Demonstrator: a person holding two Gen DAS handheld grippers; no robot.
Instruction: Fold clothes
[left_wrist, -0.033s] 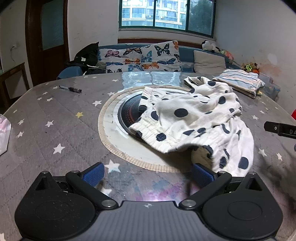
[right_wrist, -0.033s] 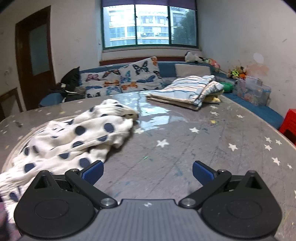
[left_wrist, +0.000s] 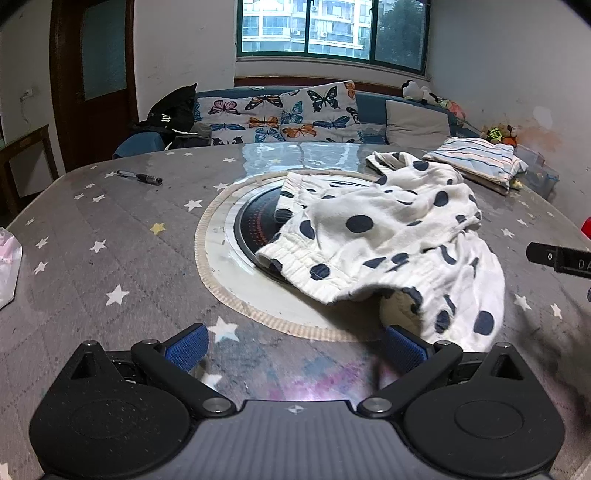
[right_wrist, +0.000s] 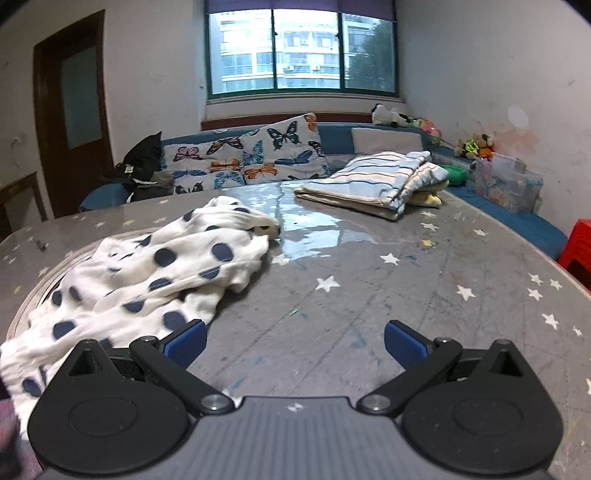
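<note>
From the left wrist, the left gripper (left_wrist: 295, 343) was seen spread wide and empty before the crumpled white navy-dotted cotton garment (left_wrist: 388, 243) on the star-patterned grey table (left_wrist: 110, 258), while from the right wrist the right gripper (right_wrist: 294, 341) was likewise held wide and empty, the garment (right_wrist: 155, 273) lying beside its left finger.

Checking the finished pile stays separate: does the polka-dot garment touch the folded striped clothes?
Apart. The right wrist view shows bare glossy table between the polka-dot garment and folded striped clothes.
</note>
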